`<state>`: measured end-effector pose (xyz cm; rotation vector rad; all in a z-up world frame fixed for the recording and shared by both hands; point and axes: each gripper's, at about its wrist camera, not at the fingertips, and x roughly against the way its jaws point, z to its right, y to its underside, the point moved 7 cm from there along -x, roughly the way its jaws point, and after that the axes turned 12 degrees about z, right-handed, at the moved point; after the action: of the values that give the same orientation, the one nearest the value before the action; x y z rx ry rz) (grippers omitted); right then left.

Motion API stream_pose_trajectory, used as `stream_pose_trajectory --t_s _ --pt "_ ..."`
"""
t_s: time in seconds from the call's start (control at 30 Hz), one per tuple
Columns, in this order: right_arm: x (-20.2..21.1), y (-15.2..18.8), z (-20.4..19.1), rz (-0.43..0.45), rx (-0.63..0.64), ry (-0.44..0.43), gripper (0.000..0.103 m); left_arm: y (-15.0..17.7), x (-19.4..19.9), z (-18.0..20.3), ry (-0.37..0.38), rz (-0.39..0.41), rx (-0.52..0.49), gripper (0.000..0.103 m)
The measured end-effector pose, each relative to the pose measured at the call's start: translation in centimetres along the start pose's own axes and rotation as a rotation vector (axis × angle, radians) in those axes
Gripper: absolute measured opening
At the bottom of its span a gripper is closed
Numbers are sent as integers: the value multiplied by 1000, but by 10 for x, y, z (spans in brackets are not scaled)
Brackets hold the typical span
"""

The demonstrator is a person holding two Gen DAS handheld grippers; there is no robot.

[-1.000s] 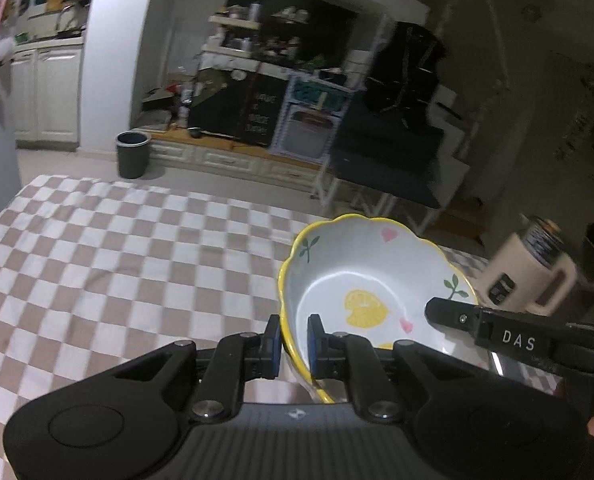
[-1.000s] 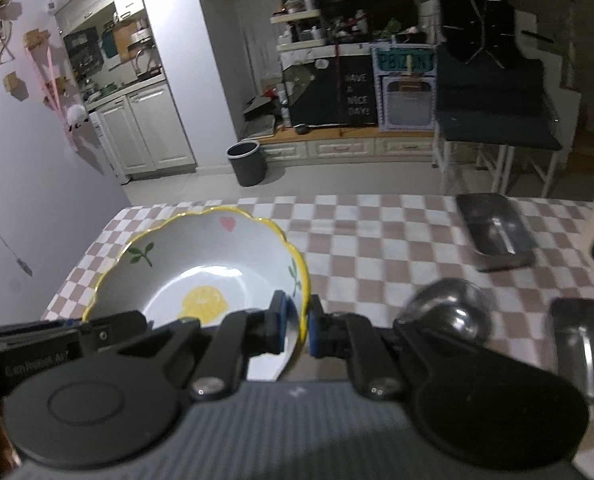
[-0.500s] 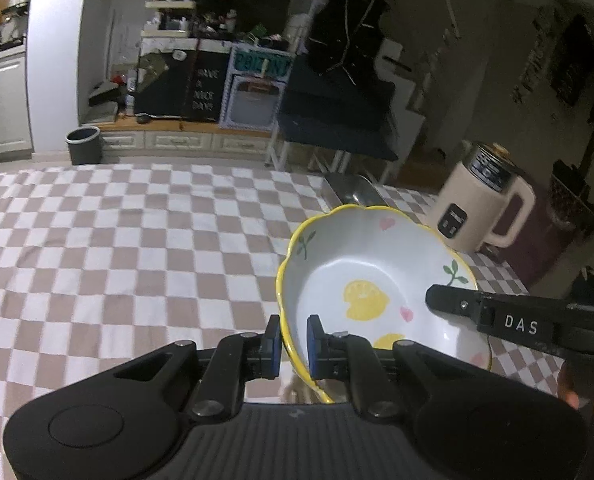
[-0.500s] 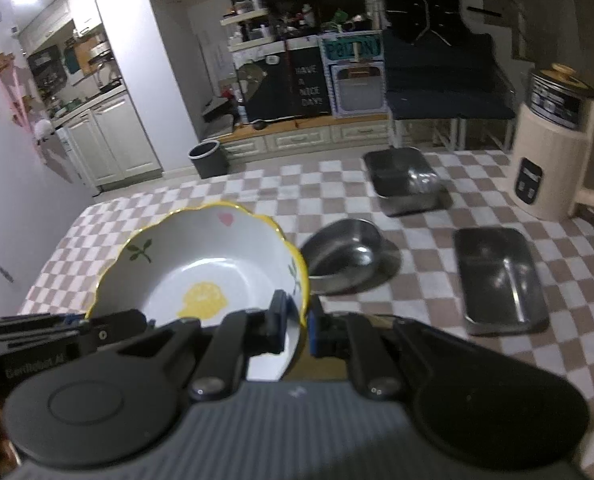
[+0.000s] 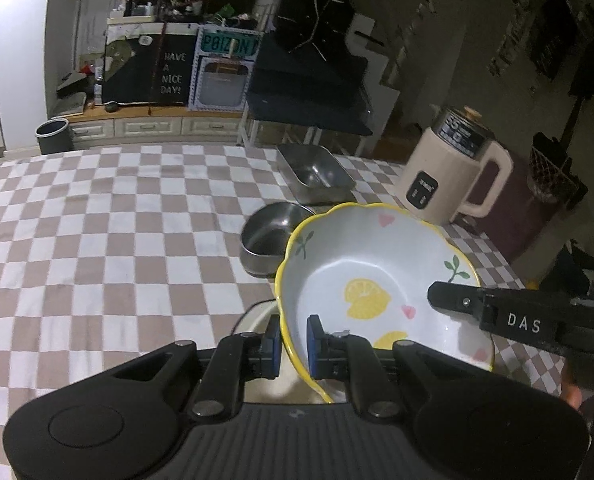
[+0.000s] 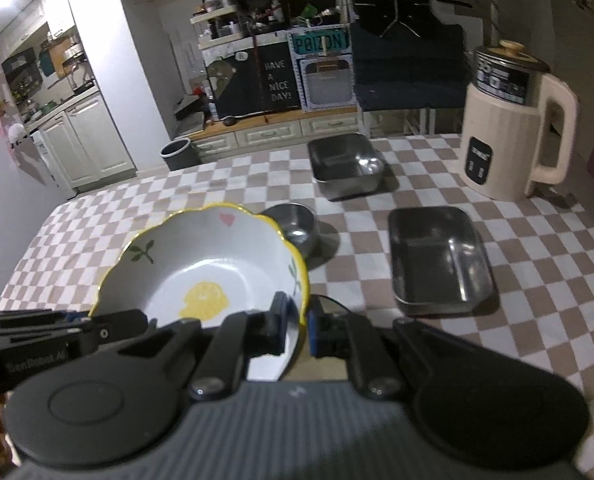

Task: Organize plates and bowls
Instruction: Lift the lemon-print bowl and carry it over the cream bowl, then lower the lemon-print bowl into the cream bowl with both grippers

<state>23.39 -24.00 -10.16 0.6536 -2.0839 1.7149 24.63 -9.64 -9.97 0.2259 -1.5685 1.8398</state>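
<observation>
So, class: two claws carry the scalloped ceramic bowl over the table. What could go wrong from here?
1. Each claw, left claw and right claw, pinches only the thin rim of the ceramic bowl; it may slip and break.
2. The round steel bowl sits just beyond and could be struck.

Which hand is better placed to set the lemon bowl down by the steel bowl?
Neither alone: left gripper and right gripper each clamp opposite rims of the lemon bowl. The right sits nearer the steel bowl.
</observation>
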Motion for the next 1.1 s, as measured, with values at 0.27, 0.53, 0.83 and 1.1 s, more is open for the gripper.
stream_pose_trajectory --t_s 0.27,0.53,0.83,1.1 --pt "-1 13 6 -46 19 24 13 11 -11 5 1 -42 -18 13" --pt "-14 30 -1 -123 54 21 14 24 -18 -7 -22 -86 -21 13" --pt "-24 39 -6 -173 92 43 14 36 -27 -15 -36 -127 -11 13" --pt "-30 45 -3 -201 114 61 14 44 -36 -14 -47 -159 -27 13"
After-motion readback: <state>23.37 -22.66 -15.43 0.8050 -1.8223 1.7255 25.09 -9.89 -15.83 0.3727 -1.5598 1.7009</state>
